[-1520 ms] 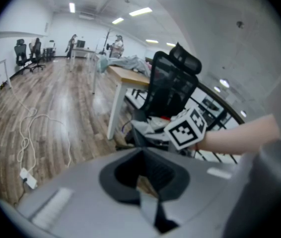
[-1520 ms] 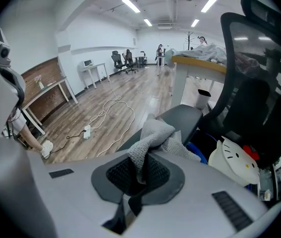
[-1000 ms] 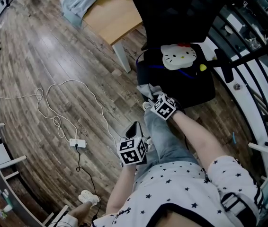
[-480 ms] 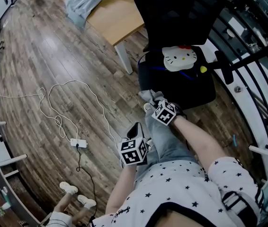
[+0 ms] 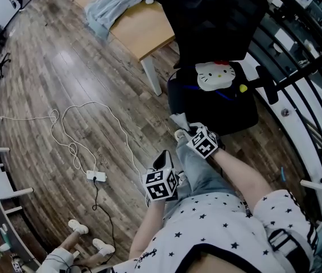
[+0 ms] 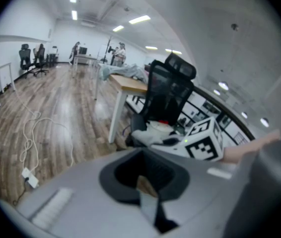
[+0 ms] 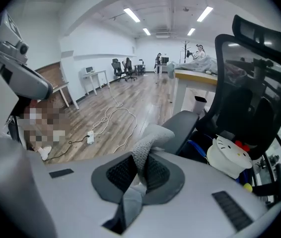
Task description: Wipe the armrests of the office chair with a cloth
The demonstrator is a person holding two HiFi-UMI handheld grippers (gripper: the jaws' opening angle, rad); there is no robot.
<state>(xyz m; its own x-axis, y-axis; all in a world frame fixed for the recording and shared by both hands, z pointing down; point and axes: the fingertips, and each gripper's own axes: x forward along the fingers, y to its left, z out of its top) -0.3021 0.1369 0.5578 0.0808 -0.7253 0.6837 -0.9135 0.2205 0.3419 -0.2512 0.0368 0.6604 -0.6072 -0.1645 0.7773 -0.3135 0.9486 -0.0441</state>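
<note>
A black office chair [image 5: 212,21] stands ahead with a white cat-face cushion [image 5: 216,75] on its seat. My right gripper [image 5: 187,131] is shut on a grey cloth [image 5: 179,120] at the seat's near left corner. In the right gripper view the cloth [image 7: 148,150] stands up out of the shut jaws, just short of the grey armrest [image 7: 181,123]; I cannot tell if it touches. My left gripper [image 5: 162,159] hangs lower left, away from the chair, jaws shut with nothing in them. The left gripper view shows the cloth [image 6: 153,135] beside the right gripper's marker cube [image 6: 205,143].
A wooden desk [image 5: 144,27] with a blue-grey garment [image 5: 115,1] stands left of the chair. A white cable and power strip [image 5: 95,176] lie on the wood floor. Someone's feet in white shoes [image 5: 90,238] are at lower left. Black railing bars [image 5: 297,95] run along the right.
My right gripper and the cloth have stayed by the chair's left side, barely shifting. The feet at lower left have stepped further into view. The left gripper has not moved.
</note>
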